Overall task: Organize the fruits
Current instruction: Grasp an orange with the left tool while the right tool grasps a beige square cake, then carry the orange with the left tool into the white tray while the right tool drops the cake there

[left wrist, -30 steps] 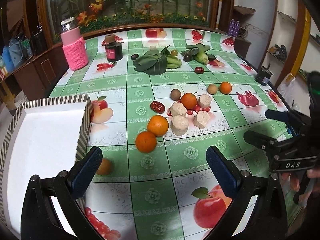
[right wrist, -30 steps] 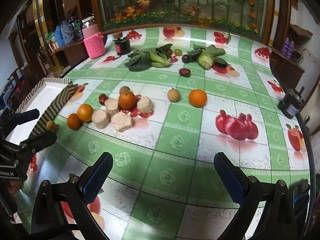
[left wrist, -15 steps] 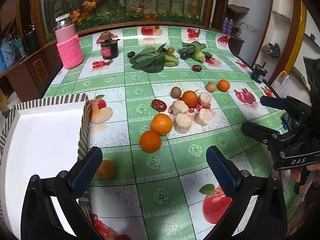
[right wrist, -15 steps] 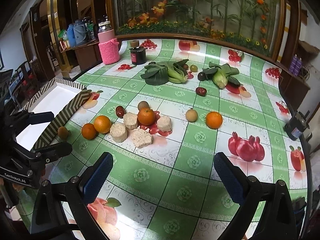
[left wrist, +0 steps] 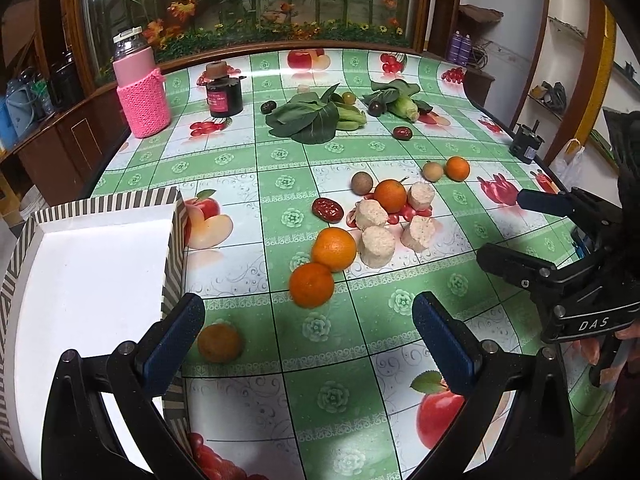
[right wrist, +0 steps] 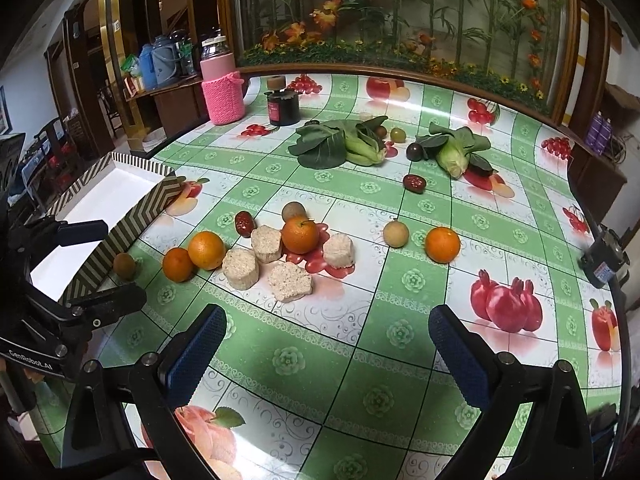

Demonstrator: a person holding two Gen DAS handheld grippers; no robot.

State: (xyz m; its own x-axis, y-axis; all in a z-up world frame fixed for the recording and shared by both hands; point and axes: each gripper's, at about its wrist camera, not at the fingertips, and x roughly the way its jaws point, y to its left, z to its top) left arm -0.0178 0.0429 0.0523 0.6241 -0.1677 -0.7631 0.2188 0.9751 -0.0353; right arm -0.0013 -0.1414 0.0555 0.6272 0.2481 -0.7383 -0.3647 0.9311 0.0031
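Several oranges lie on the green fruit-print tablecloth: two touching ones (left wrist: pixel 311 284) (left wrist: pixel 334 249), one among pale cut chunks (left wrist: pixel 390 196), one far right (left wrist: pixel 457 168). A small brown fruit (left wrist: pixel 219 342) lies beside the striped white box (left wrist: pixel 80 264). In the right wrist view the oranges (right wrist: pixel 206 250) (right wrist: pixel 300 234) (right wrist: pixel 442 244) and the box (right wrist: pixel 116 196) show too. My left gripper (left wrist: pixel 308 336) is open and empty above the near table. My right gripper (right wrist: pixel 326 346) is open and empty, seen from the left view (left wrist: pixel 520 232).
Pale cut chunks (left wrist: pixel 376 241), red dates (left wrist: pixel 327 209) and round brown fruits (left wrist: pixel 361 183) lie mid-table. Leafy greens (left wrist: pixel 308 118), corn (left wrist: pixel 404 106), a dark jar (left wrist: pixel 224 96) and a pink-sleeved bottle (left wrist: pixel 140 88) stand at the back. A small black device (left wrist: pixel 527 146) sits at the right edge.
Both grippers have drawn back and risen a little, so the fruits sit farther up in view. The brown fruit by the box is now fully visible. Jaws stay open.
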